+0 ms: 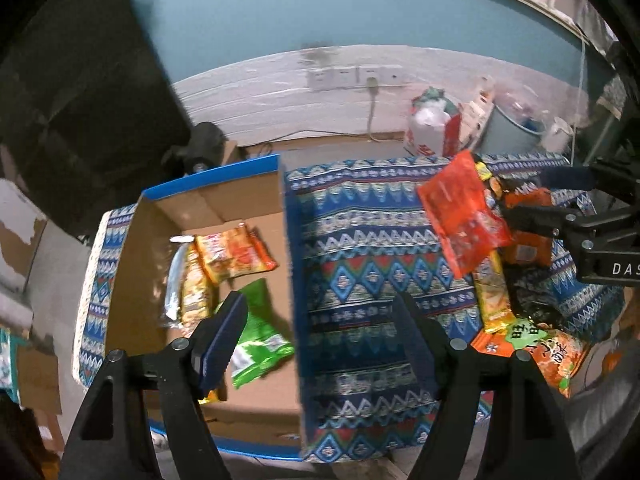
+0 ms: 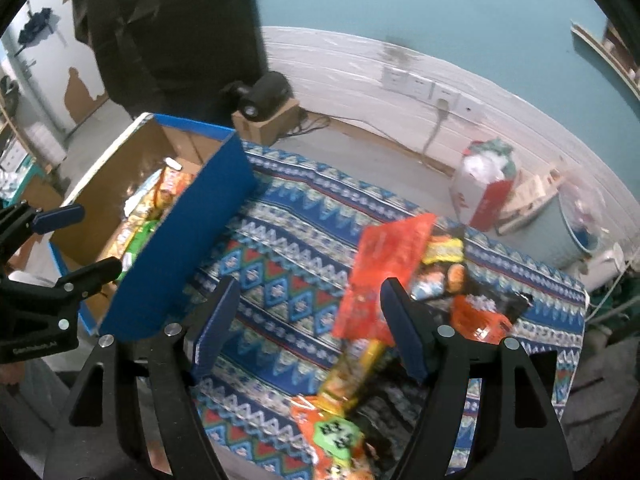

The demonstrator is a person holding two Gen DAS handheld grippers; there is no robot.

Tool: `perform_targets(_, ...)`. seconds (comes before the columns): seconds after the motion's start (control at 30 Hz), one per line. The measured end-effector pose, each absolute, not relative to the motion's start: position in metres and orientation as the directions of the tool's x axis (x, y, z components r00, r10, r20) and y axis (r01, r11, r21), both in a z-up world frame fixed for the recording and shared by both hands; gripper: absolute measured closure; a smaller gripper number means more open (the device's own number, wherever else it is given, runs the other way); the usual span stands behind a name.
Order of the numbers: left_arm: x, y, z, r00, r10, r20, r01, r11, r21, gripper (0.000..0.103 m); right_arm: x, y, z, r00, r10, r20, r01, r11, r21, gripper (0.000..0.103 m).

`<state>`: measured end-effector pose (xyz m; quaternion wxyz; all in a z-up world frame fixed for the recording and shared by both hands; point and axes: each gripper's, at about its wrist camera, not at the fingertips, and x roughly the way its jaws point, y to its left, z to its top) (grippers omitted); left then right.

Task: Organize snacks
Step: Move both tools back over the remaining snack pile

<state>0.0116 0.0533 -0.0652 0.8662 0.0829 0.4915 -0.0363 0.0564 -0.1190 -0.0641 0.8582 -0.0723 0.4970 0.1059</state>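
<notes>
The left gripper [image 1: 320, 336] stood wide open with nothing between its fingers. It hung low in its own view, over the edge of the cardboard box [image 1: 256, 412], right beside the green packet [image 1: 260, 340] that lay inside. More snack packets, like the orange noodle packet [image 1: 234, 254], lay in the box a bit higher and to the left.

The right gripper [image 2: 308, 328] was wide open too and held nothing. Its right finger [image 2: 402, 332] was near the red packet [image 2: 384, 264], which sat on top of the snack pile [image 2: 440, 280] at the right of the picture, on the patterned cloth [image 2: 280, 280].

What could go wrong? The red packet leaned on other packets, so a grab could push it and make the pile slide. The shiny bags looked slippery, so one might slip out on the way. The blue wall of the box [image 2: 192, 240] stood tall between the pile and the inside, so a low carry could bump it. The two grippers could also knock together near the box.
</notes>
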Motion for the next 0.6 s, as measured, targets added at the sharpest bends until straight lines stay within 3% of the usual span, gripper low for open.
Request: perform_targets(0.6, 0.028, -0.019, -0.085, 0.466, -0.010, -0.885, 0.261, 0.957, 0.127, 0.023, 0.034, -0.207, -0.078, 0.472, 0.034, -0.881, -0.115, 0.993, -0.023, 0.028)
